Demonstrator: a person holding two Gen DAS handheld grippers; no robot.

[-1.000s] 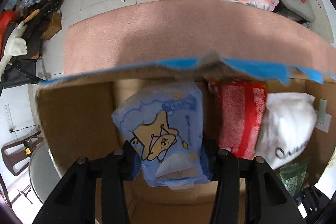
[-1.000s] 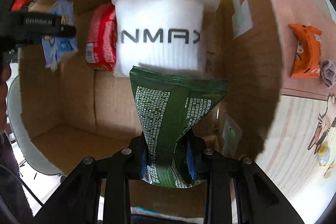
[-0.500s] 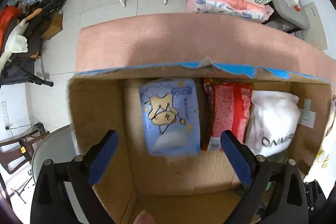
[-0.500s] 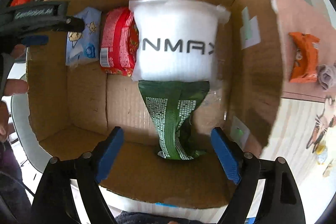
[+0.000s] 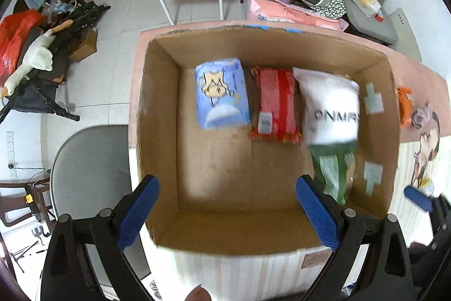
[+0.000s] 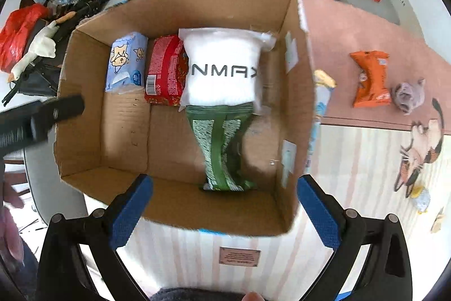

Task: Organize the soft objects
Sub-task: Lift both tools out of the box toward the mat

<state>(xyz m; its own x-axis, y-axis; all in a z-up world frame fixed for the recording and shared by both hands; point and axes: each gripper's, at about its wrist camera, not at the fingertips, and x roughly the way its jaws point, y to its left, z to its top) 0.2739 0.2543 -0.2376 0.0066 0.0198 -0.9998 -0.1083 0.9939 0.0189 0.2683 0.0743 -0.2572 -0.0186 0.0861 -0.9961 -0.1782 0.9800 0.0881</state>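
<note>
Box (image 6: 84, 160) on counter (image 6: 366, 30), with four soft things inside. Blue tissue pack (image 5: 221, 93) at far left, just beside red pack (image 5: 274, 106). White pillow bag (image 5: 329, 106) next, touching red pack. Green bag (image 6: 222, 145) lying in front of white one, tucked a little under it.

Left gripper (image 5: 225, 213) above near edge of box, jaws wide, holding nothing. Right gripper (image 6: 225, 213) also above near edge, jaws wide, holding nothing.

Off to the right, out on counter: orange snack bag (image 6: 370, 78) and small grey soft toy (image 6: 408, 96), touching or nearly so. Another light pack (image 6: 321, 95) just outside right wall of box, mostly hidden.

Probably between drops: four things packed, more waiting. Next, most likely: swing right gripper over to orange bag, close gently around its middle, lift, carry into bare floor of box.
</note>
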